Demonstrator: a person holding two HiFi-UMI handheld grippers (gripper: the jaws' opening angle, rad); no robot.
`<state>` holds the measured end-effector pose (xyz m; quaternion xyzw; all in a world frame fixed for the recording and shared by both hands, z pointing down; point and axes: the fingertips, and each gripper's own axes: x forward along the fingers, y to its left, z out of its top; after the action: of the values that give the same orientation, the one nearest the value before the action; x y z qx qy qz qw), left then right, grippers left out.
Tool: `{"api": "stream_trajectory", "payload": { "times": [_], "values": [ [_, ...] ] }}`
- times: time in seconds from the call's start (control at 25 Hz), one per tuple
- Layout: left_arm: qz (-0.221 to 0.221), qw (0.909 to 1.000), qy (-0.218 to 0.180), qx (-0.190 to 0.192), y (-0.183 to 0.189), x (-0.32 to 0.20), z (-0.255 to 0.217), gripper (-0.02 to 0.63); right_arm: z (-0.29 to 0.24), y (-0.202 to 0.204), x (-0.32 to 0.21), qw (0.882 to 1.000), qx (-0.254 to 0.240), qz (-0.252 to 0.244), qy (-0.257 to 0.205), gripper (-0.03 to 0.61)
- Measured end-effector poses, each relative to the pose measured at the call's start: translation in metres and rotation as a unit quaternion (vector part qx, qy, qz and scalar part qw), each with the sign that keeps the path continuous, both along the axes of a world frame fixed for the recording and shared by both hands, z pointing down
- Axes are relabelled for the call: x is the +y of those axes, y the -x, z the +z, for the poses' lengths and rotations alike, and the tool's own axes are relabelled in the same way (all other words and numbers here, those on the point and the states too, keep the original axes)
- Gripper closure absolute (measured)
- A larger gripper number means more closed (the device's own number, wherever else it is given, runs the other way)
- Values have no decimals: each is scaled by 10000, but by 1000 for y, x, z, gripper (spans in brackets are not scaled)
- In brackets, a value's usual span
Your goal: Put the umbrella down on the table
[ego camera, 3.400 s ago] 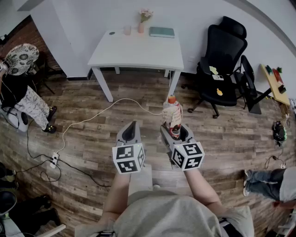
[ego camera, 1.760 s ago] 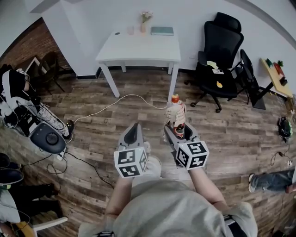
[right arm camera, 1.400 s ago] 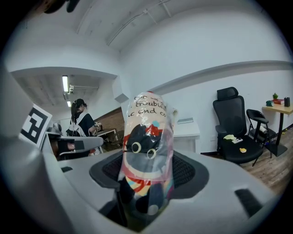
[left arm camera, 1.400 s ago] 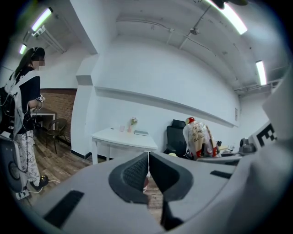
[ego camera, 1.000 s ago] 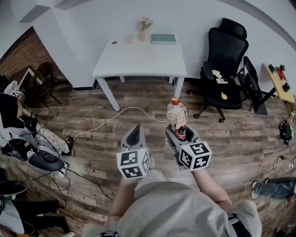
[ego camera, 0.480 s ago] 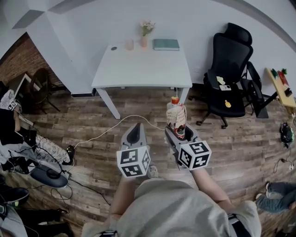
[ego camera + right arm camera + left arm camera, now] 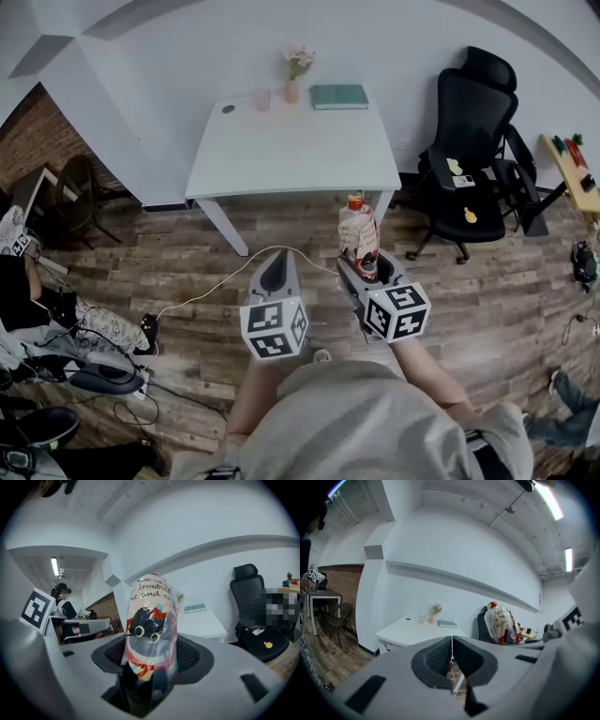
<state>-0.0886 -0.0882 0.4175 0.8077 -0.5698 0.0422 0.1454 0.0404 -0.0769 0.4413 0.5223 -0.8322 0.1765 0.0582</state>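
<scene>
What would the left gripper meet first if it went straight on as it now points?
Likely the white table, at its near edge; nothing shows between it and the left gripper, though depth is unclear.

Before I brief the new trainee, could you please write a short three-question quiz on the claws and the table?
1. True or false: the left claw is shut and empty.
2. Fill in: on the white table, the flat teal thing right of the vase is a ____.
3. The umbrella is: A) lying on the table; B) upright in the right claw; C) held in the left claw.

Key: 1 true; 2 book; 3 B.
</scene>
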Motion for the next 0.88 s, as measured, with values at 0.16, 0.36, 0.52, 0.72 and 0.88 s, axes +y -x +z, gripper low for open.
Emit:
{"api": "stream_trajectory", "payload": {
  "times": [0.16, 0.36, 0.52, 0.72, 0.88],
  "values": [
    [55, 10000, 9, 31, 6, -23, 4, 604, 3, 7, -21, 10000, 28, 56, 4, 308],
    [76, 9999, 55, 60, 14, -40, 8, 606, 4, 13, -37, 9999, 67, 95, 24, 308],
    [53, 9999, 92, 78, 19, -50, 13, 604, 8, 16, -47, 9999, 77, 107, 57, 308],
    [-17, 9998, 155, 81, 23, -62, 21, 604, 13, 18, -61, 9999, 79, 65, 66, 308],
    [-88, 9997, 199, 70, 27, -78, 26, 604, 15, 20, -82, 9999, 94, 12, 58, 308]
  ]
}}
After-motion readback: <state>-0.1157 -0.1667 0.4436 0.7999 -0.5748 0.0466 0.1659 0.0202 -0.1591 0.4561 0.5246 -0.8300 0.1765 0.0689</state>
